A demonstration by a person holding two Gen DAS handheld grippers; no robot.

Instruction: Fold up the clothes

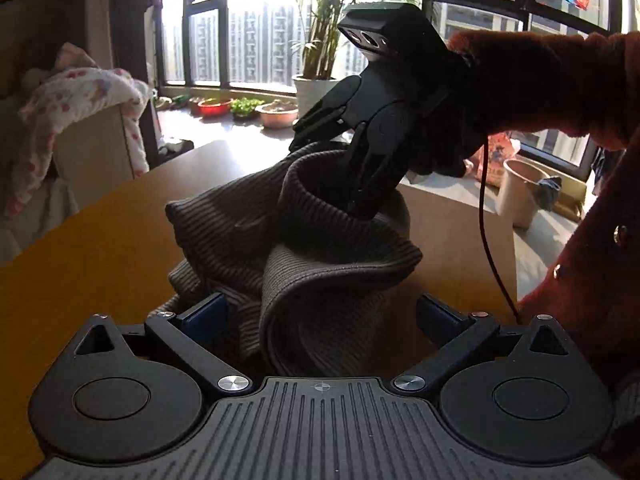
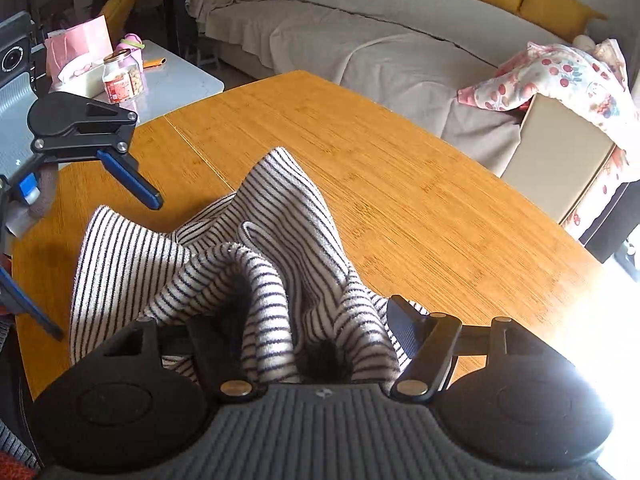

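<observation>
A black-and-white striped garment (image 2: 120,248) lies bunched on the wooden table (image 2: 400,180). Part of it is pulled up into a peak. My right gripper (image 2: 300,328) is closed partway on that thick bunch, with cloth filling the gap between its fingers. In the left wrist view the right gripper (image 1: 327,179) tilts down into the garment (image 1: 224,224), and a fold curls around its lower finger. My left gripper (image 1: 322,312) is open wide, its blue pads on either side of a hanging fold without pinching it. The right wrist view shows the left gripper (image 2: 105,268) open over the garment's left edge.
A person's red sleeve (image 1: 540,80) holds the right gripper. Behind the table are a grey-covered sofa (image 2: 340,32), a white side table (image 2: 180,76) with a jar (image 2: 122,80), and a box under a floral blanket (image 2: 560,152). Plant pots (image 1: 276,114) line the windowsill.
</observation>
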